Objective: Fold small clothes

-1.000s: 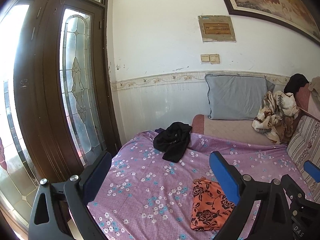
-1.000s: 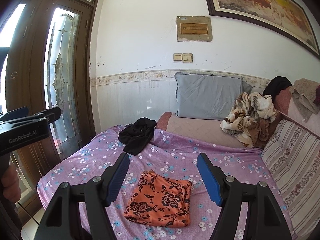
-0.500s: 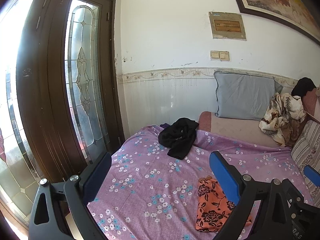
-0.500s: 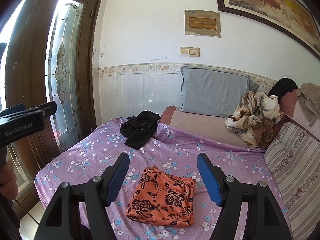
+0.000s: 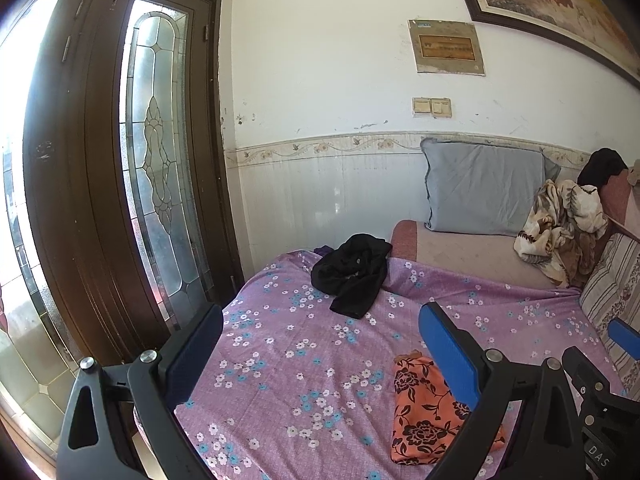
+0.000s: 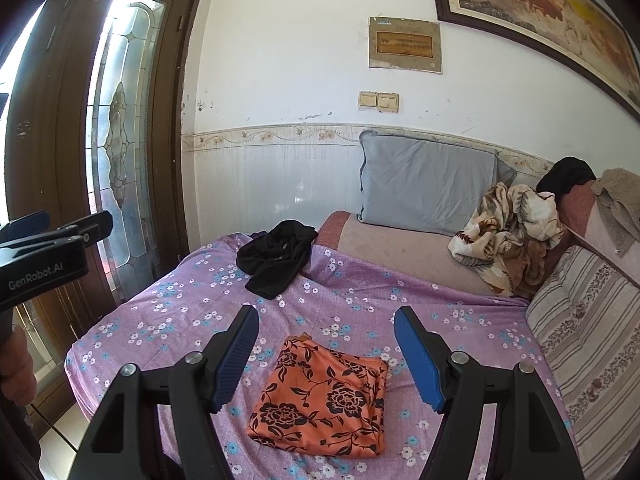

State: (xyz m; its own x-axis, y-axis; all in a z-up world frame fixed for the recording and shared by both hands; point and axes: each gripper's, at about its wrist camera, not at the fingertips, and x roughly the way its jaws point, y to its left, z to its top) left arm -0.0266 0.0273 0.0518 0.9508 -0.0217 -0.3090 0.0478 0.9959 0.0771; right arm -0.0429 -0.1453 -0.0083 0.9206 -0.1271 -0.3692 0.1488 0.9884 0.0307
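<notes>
Folded orange floral garment [image 6: 320, 404] lies flat near the bed's [image 6: 360, 300] front edge, below and between the right gripper's [image 6: 326, 360] blue pads, not touching them. Right jaws wide apart, empty. Left gripper [image 5: 320, 356] likewise spread, empty (garment beneath its right pad). Crumpled black garment [image 6: 276, 258] sits toward the bed's far-left corner.

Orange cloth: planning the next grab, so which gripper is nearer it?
Right. The right gripper hangs open directly above the orange cloth; the left gripper is off to the cloth's left.
</notes>
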